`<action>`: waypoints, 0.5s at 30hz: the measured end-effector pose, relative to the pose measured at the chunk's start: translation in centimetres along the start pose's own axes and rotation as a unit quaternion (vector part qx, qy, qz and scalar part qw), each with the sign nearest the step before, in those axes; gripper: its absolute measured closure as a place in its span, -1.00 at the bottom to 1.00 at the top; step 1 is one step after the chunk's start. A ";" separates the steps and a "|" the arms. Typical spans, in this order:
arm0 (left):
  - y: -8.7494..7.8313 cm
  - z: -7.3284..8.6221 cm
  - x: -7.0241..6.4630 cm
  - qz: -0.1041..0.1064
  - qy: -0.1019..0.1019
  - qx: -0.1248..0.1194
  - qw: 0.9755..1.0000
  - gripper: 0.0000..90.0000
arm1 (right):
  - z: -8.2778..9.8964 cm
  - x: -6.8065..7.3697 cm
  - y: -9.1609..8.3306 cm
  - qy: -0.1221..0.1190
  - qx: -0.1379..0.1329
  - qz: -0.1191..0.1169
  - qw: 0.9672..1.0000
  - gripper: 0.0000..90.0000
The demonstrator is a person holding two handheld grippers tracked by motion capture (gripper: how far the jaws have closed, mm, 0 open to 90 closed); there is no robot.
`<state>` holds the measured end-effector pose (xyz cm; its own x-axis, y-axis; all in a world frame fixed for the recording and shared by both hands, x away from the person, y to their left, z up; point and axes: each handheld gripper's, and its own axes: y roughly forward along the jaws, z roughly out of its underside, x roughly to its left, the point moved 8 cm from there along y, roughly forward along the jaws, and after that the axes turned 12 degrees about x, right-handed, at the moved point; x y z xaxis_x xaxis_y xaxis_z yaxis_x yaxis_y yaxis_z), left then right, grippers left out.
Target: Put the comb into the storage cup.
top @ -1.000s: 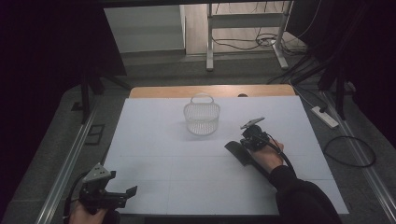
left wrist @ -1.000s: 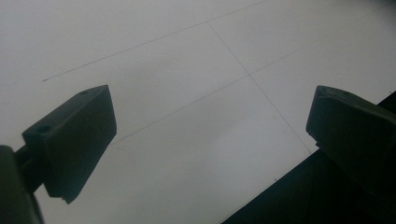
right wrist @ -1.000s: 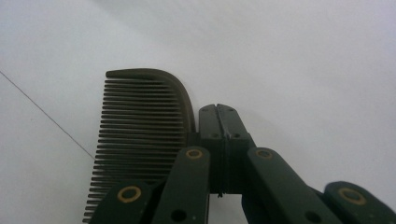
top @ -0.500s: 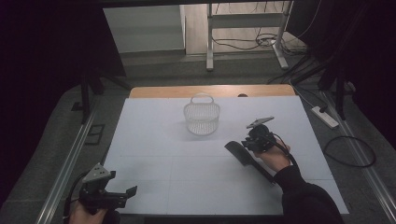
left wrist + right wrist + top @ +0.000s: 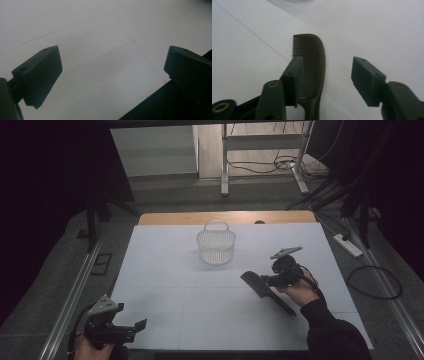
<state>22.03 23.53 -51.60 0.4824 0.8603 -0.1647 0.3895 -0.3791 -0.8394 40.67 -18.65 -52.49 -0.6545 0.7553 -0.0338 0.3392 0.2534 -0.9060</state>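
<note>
A white table (image 5: 165, 270) seen from above, with dark floor and cables around it. A white mesh basket (image 5: 216, 246) with a handle stands upright toward the far middle of the table. To the right and nearer lies a dark comb (image 5: 265, 291), flat on the table, its toothed end pointing toward the basket and its handle running near and right. The right gripper (image 5: 265, 279) sits just over the comb, held by a hand (image 5: 300, 290) in a dark sleeve; its jaws are spread apart, one jaw over the comb's teeth (image 5: 310, 67), the other off to the side. Nothing lies between comb and basket. The left gripper (image 5: 137, 326) hovers at the near left table edge, well apart from both, jaws wide open.
</note>
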 end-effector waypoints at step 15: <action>0.0 0.0 0.0 0.002 -0.001 -0.002 1.000 -0.95 | 2.5 1.8 -1.7 -0.011 0.029 -0.016 0.999 -0.73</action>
<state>22.03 23.56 -51.57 0.4828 0.8592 -0.1691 0.3905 -0.3841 -0.8367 37.25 -19.26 -52.10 -0.6791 0.7340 -0.0137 0.2786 0.2404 -0.9298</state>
